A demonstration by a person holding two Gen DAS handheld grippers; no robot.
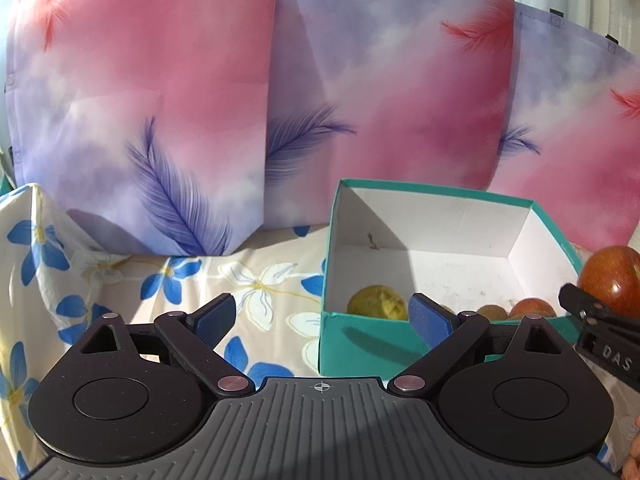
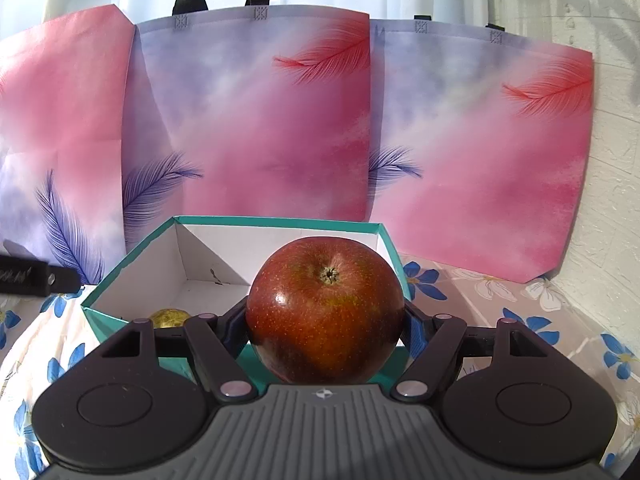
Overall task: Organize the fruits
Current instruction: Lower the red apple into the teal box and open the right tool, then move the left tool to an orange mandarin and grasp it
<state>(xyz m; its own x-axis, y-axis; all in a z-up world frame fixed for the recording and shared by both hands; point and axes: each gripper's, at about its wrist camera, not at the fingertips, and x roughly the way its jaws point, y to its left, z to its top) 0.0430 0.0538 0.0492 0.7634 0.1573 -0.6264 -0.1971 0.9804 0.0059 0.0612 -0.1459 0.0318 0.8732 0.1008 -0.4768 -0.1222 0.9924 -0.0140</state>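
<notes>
My right gripper (image 2: 325, 320) is shut on a large red apple (image 2: 325, 310) and holds it just in front of the near wall of a teal box (image 2: 120, 272) with a white inside. The same apple (image 1: 612, 276) shows at the right edge of the left wrist view, beside the box (image 1: 360, 344). In the box lie a yellow-green fruit (image 1: 378, 302), a small brown fruit (image 1: 492, 312) and a reddish fruit (image 1: 534, 307). My left gripper (image 1: 324, 320) is open and empty, low over the cloth at the box's near left corner.
A flowered cloth (image 1: 168, 280) covers the table. Three pink and lilac feather-print tote bags (image 2: 256, 128) stand in a row behind the box. A white textured wall (image 2: 616, 200) is at the right.
</notes>
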